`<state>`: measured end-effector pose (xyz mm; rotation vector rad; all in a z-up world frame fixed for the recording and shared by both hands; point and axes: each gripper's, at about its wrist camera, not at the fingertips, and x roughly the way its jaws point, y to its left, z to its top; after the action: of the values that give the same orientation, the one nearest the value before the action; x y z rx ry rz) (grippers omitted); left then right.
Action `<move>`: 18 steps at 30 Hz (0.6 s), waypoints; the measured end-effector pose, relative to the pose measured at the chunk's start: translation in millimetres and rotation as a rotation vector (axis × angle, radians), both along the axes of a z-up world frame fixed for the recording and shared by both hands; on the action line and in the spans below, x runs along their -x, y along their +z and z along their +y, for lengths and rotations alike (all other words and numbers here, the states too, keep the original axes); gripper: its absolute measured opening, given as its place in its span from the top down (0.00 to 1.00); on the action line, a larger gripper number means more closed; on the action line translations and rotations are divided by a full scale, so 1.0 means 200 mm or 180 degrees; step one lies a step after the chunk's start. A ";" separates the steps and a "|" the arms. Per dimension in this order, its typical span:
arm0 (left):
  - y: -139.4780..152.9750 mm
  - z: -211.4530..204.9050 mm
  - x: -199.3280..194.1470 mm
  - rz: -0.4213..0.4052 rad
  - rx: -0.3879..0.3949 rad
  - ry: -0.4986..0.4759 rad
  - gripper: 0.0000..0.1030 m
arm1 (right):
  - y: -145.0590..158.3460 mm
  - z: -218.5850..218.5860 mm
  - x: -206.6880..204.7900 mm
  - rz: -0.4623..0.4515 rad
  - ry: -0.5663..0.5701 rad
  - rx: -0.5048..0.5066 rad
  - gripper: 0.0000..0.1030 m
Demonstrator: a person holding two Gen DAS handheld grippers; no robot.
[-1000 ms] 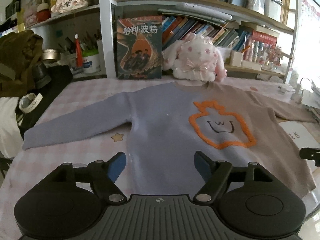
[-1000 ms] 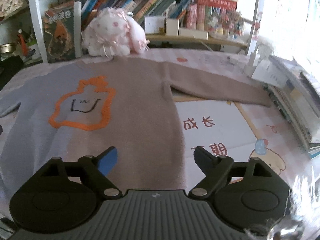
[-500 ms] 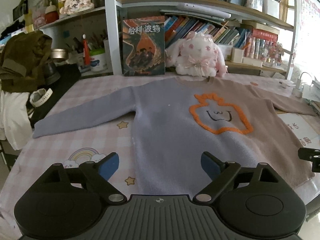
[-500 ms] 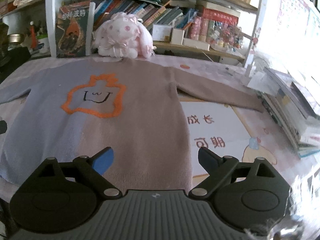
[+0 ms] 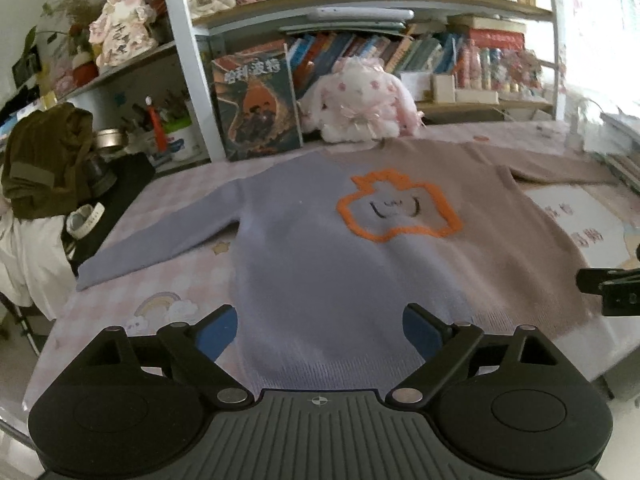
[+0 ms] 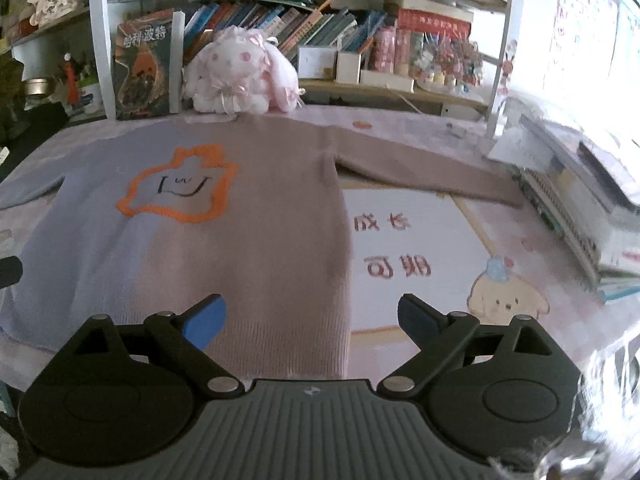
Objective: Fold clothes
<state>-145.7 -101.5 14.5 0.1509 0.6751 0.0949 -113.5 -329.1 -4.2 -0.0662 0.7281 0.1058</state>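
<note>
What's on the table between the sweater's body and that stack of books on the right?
A white printed mat with red characters and a cartoon puppy, beside the sweater and short of the books, shown in the right wrist view.

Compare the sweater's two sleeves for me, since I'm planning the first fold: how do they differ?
The left sleeve is lavender-blue; the right sleeve is tan-brown. The left sleeve lies on pink checked cloth, while the right sleeve's cuff ends beside stacked books. Both lie flat, spread outward and unfolded.
</note>
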 end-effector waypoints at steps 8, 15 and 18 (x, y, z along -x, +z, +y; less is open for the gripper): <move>0.00 0.04 -0.01 -0.0006 0.0026 -0.0070 0.10 | 0.00 0.03 0.04 0.0024 -0.0017 0.0007 0.09; 0.00 0.21 -0.03 -0.0120 -0.0024 -0.0396 0.10 | 0.02 0.16 0.06 -0.0041 -0.0271 0.0049 0.09; 0.01 0.35 -0.04 -0.0152 -0.0089 -0.0557 0.10 | 0.02 0.29 0.08 -0.0061 -0.0409 0.0035 0.09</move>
<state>-137.4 -31.3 16.0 0.2331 0.6105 -0.0599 -130.0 -271.5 -0.3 -0.0306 0.7121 -0.0215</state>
